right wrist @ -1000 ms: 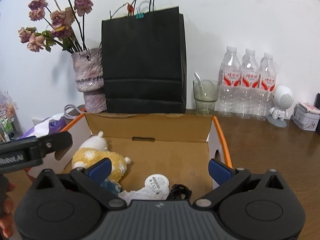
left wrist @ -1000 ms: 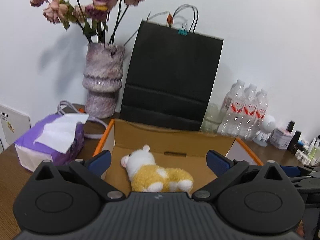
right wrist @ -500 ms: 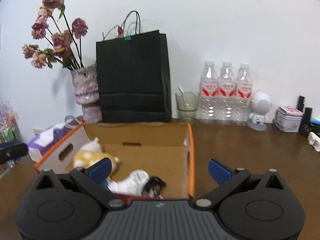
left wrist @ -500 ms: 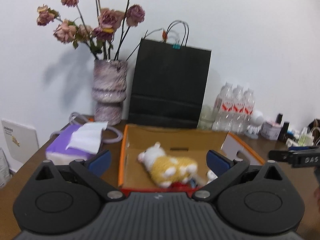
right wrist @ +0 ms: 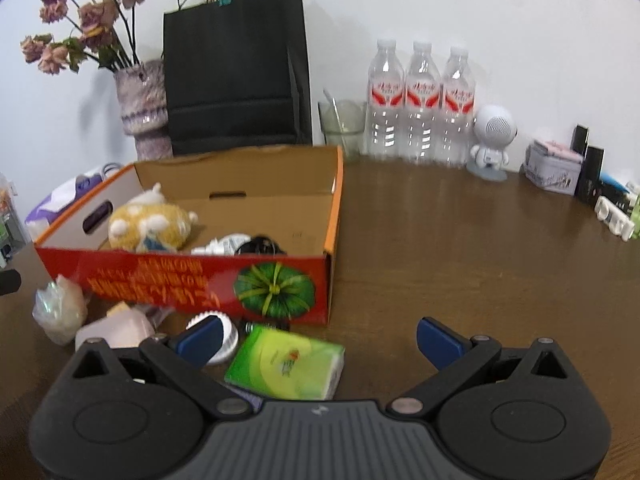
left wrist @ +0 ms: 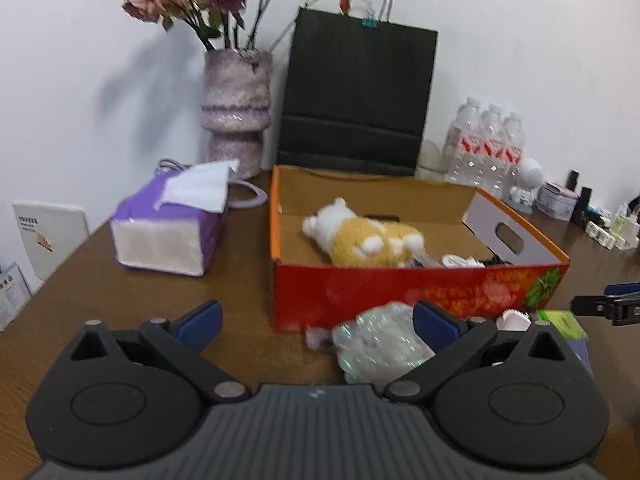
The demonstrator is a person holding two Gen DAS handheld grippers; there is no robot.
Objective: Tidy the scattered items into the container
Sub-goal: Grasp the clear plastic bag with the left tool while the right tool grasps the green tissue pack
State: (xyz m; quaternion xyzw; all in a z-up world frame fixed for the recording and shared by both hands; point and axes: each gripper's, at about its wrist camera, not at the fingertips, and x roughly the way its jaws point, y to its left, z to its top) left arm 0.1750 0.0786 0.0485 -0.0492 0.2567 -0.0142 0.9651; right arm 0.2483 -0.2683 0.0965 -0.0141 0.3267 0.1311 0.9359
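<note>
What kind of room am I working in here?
Probably a home or small office desk against a white wall, though I can't be sure. The wooden table holds a vase of dried roses, a tissue pack, water bottles and small cosmetics.

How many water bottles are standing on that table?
3. The bottles stand in a row against the back wall: left, middle, right, between the glass and the white figure. None seems hidden.
</note>
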